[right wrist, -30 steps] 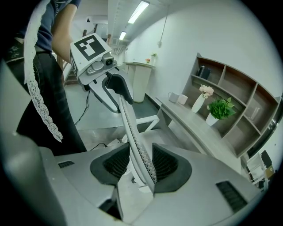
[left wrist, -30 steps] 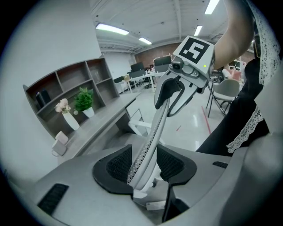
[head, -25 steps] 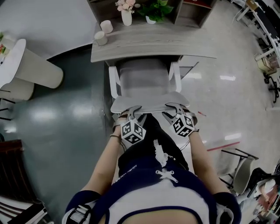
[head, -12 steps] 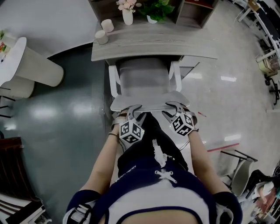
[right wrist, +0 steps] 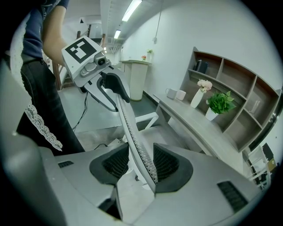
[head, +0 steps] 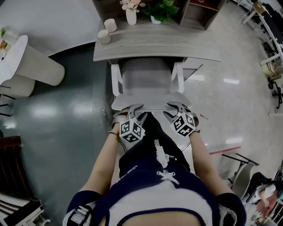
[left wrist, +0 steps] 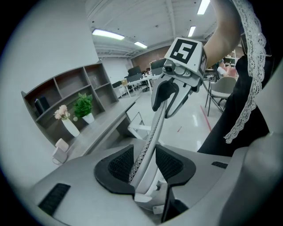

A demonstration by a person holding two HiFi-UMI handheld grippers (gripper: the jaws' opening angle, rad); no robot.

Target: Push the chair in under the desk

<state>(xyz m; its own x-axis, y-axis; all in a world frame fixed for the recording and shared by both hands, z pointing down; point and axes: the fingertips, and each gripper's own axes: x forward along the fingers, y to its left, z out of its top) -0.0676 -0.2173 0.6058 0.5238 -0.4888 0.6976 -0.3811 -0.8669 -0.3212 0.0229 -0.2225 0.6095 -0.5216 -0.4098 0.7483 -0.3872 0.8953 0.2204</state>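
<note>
Arms stretched forward and down; the left hand-held gripper (head: 131, 109), jaws just closing, and right hand-held gripper (head: 174, 108) both clamp the chair's (head: 146, 81) top edge.

Left gripper (head: 131, 110) fingers (left wrist: 116, 165) just closing on chair back (head: 150, 101), right gripper (head: 175, 107) clamped likewise

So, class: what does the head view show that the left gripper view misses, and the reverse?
Head view only: the person's torso, the chair seat and the white round table.
Left gripper view only: the ceiling lights.
Both: the desk, flower vase, green plant, the left tool, its jaws just closing on the backrest between them, and the right tool.
</note>
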